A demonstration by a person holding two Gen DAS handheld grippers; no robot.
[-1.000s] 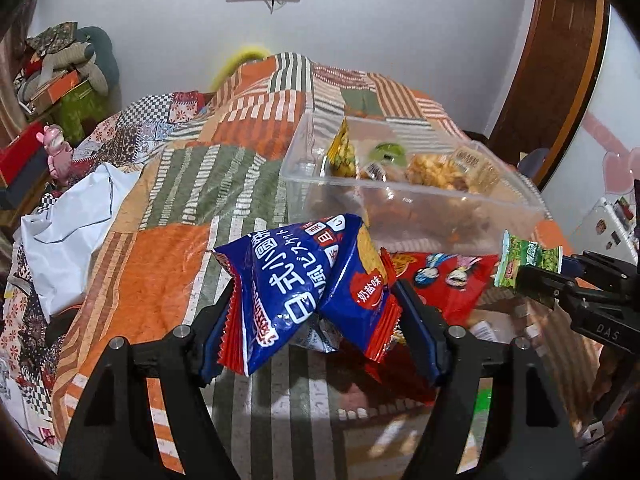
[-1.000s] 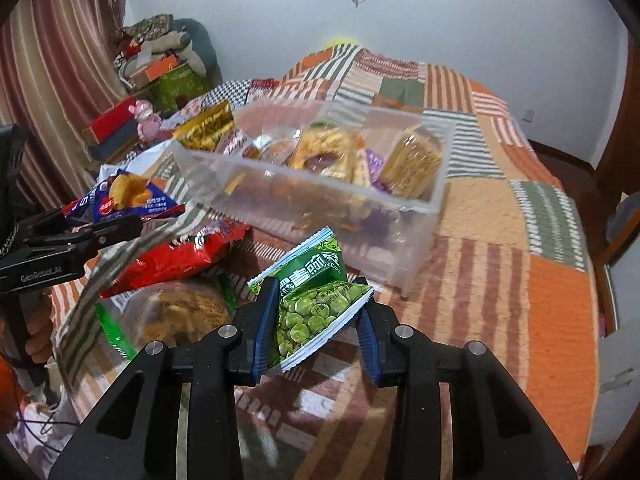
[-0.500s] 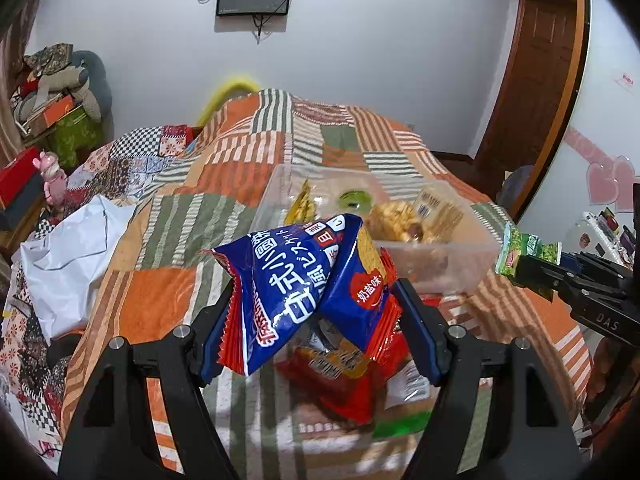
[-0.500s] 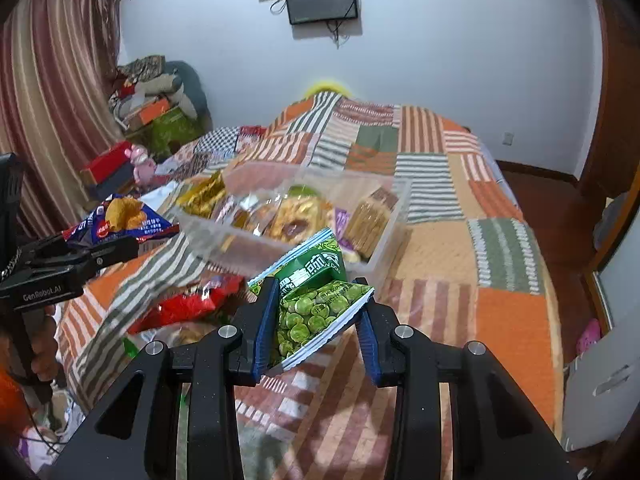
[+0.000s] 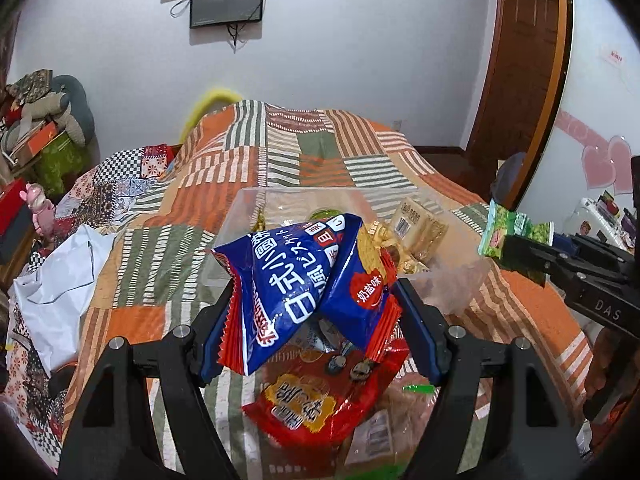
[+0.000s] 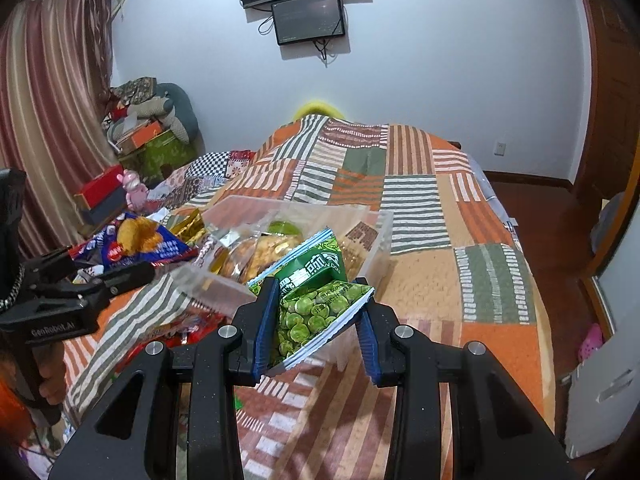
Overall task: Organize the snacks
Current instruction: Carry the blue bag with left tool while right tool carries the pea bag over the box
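My left gripper (image 5: 316, 312) is shut on a blue and red snack bag (image 5: 296, 284), held above the bed in front of a clear plastic bin (image 5: 452, 280) that holds several snack packs. My right gripper (image 6: 316, 312) is shut on a green pea snack bag (image 6: 312, 300), held just in front of the same bin (image 6: 380, 240). The green bag also shows at the right of the left wrist view (image 5: 512, 232). The blue bag shows at the left of the right wrist view (image 6: 136, 240).
A red snack bag (image 5: 320, 396) and other loose packs lie on the patchwork bedspread (image 6: 492, 276) below my left gripper. A white cloth (image 5: 60, 284) lies at the bed's left side. Clutter stands along the left wall; a wooden door is at the right.
Both grippers have risen with their bags still held. The bin and the loose packs now sit lower and farther below in both views.
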